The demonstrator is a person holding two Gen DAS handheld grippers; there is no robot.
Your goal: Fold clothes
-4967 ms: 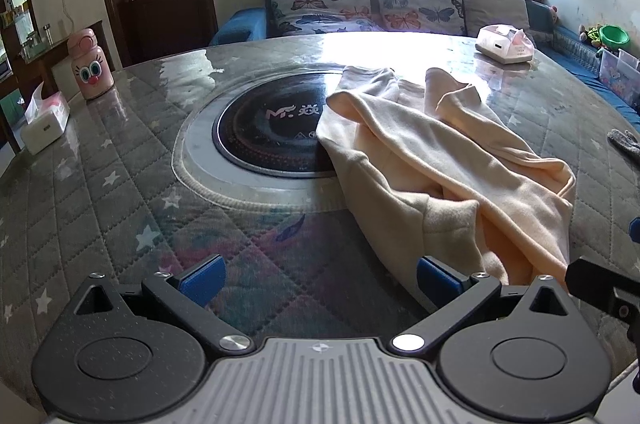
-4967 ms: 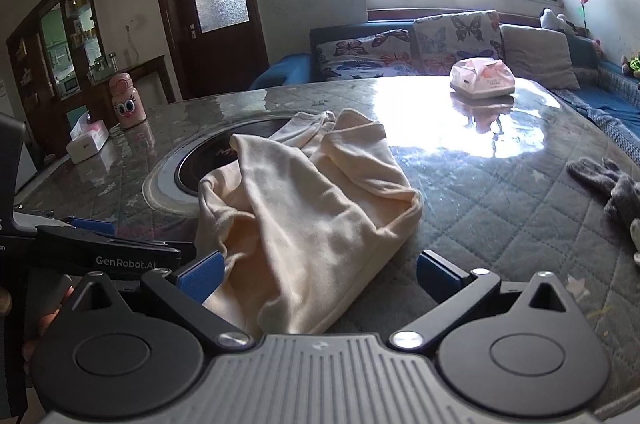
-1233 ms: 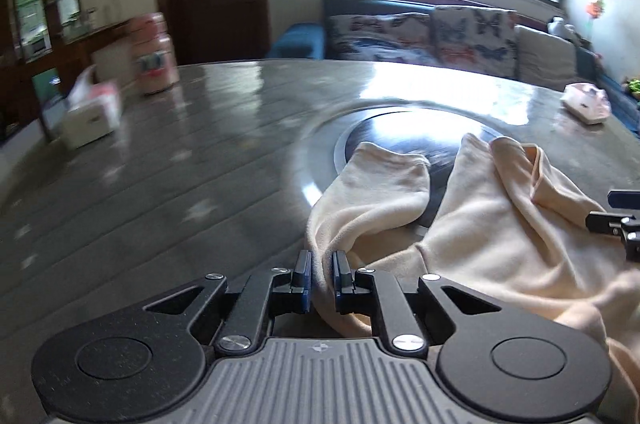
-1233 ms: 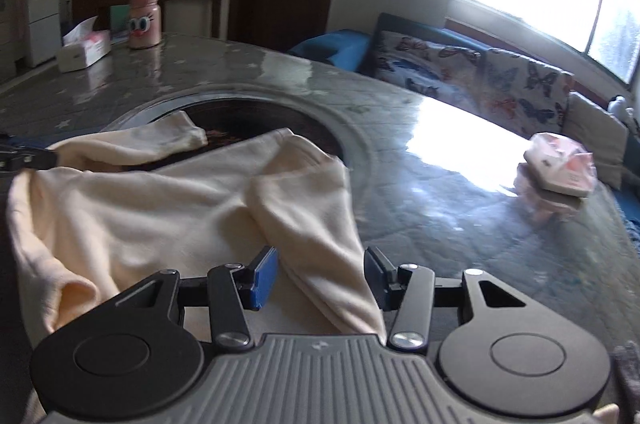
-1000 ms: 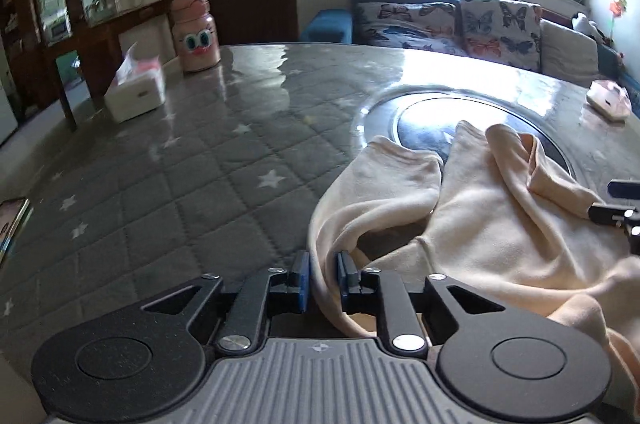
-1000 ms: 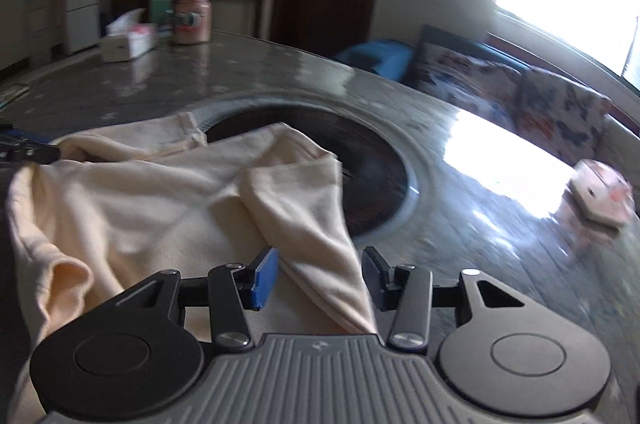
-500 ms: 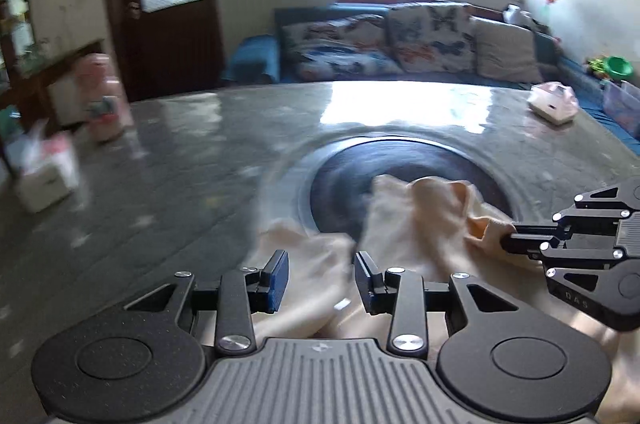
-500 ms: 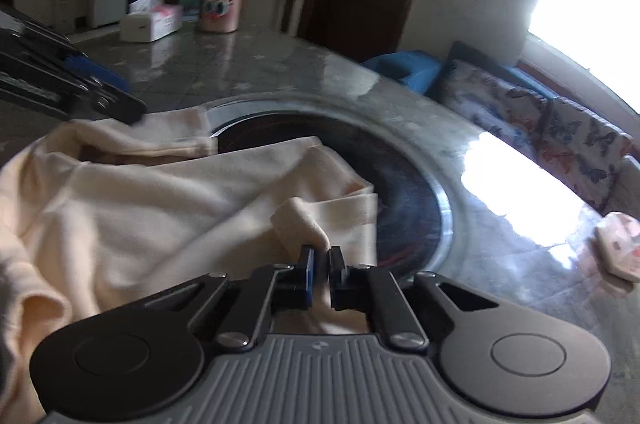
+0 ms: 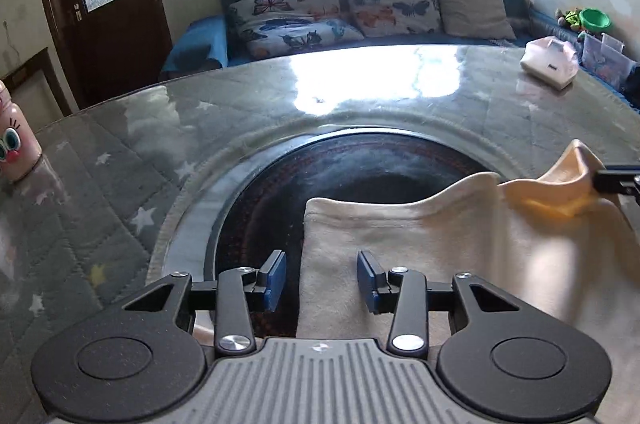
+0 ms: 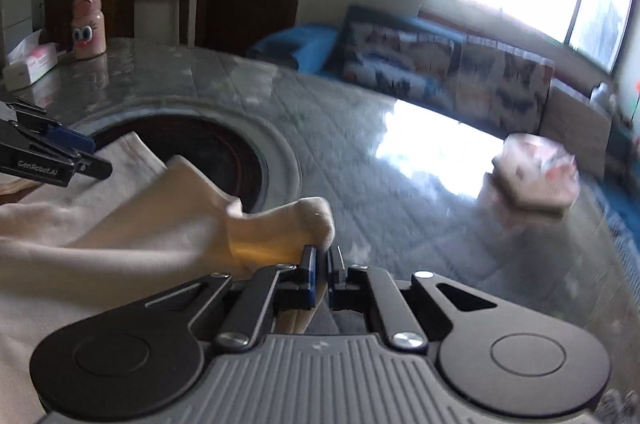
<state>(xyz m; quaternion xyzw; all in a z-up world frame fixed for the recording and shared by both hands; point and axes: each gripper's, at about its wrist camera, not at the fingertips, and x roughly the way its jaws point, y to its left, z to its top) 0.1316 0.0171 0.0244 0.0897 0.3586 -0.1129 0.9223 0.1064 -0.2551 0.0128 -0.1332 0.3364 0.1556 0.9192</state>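
A cream garment (image 9: 440, 236) lies spread on the round table, partly over the dark centre disc (image 9: 360, 168). My left gripper (image 9: 322, 278) is open just above the garment's left edge, with cloth between its blue pads but not pinched. My right gripper (image 10: 322, 274) is shut on a bunched corner of the cream garment (image 10: 276, 230), lifted off the table. In the left wrist view that right gripper (image 9: 618, 180) shows at the far right, holding the raised corner. The left gripper (image 10: 60, 152) appears at the left of the right wrist view.
A pink tissue pack (image 9: 550, 62) sits at the table's far right; it also shows as a pink tissue pack (image 10: 532, 172). A pink cartoon bottle (image 10: 88, 26) and a white tissue box (image 10: 30, 64) stand at the far left. A sofa with butterfly cushions (image 9: 360, 8) lies beyond the table.
My left gripper has let go of the garment and opened wider. My right gripper, shut on the corner, has pulled it right and up, stretching the cloth flatter.
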